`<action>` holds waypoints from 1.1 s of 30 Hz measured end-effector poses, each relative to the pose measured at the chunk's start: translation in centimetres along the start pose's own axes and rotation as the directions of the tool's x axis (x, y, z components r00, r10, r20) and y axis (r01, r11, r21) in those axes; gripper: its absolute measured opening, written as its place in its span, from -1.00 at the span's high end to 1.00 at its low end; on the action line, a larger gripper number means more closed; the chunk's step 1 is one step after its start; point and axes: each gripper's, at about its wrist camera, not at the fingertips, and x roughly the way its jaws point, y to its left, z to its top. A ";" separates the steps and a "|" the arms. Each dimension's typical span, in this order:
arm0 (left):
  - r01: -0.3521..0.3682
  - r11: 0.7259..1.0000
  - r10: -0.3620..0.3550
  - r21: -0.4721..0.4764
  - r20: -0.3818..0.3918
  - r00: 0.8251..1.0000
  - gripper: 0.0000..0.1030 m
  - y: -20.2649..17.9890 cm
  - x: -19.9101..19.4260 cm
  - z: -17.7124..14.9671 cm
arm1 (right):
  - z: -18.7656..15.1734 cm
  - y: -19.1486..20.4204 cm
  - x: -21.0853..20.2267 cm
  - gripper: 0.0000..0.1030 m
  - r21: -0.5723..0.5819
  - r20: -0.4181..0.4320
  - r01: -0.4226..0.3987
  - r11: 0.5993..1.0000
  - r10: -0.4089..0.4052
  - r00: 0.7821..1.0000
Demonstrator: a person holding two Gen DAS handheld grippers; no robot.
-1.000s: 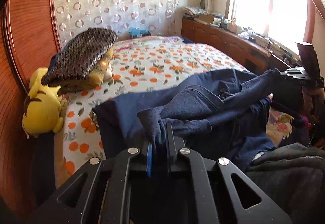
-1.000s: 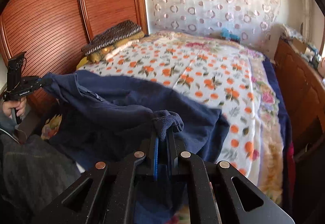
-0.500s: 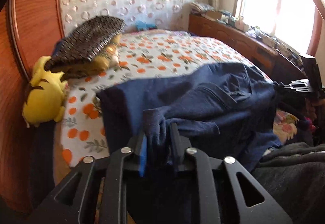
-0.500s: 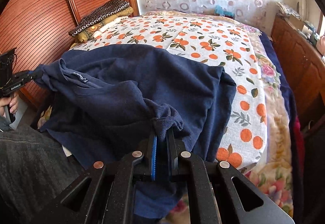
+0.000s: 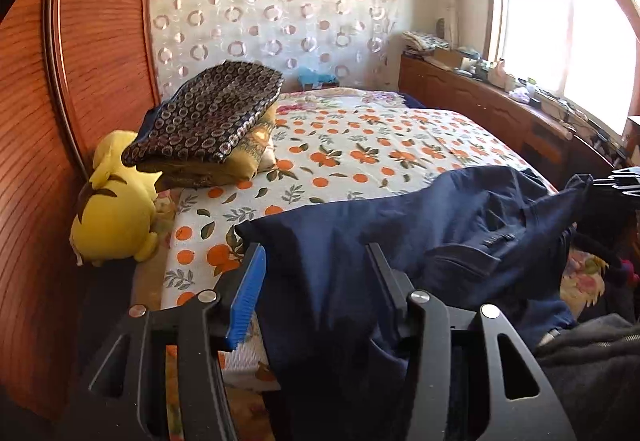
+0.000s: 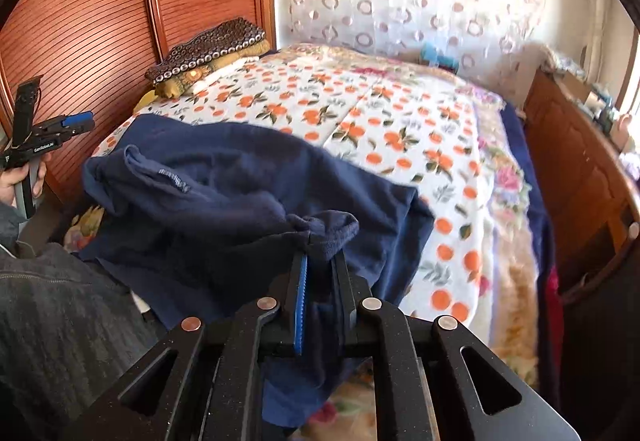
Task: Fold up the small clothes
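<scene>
Navy garment lies bunched at lower centre of frame, on the bed edge. Right gripper pinches a fold of it, jaws starting to part. Left gripper is spreading, cloth lying loose between its jaws. Yellow plush at left.

Yellow plush toy, folded patterned blankets, possibly clutter on windowsill

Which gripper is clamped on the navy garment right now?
The right gripper: a bunched fold of the navy garment is pinched between its fingers. The left gripper is opening, its fingers spread apart over the cloth without pressing it.
</scene>
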 end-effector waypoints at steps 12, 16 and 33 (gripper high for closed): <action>-0.014 0.998 0.008 -0.065 -0.083 0.997 0.00 1.9 6.8 0.9 | 0.6 -3.3 3.9 0.09 0.087 0.034 0.062 0.994 -0.065 0.997; 0.005 0.996 -0.014 -0.084 -0.106 0.994 0.00 2.3 8.4 1.1 | 1.2 -5.0 7.8 0.09 0.152 0.013 0.069 0.986 -0.072 0.997; -0.015 0.997 0.004 -0.070 -0.158 0.987 0.14 1.8 11.4 1.3 | 3.3 -7.2 13.9 0.90 0.241 -0.021 0.074 0.968 -0.071 0.997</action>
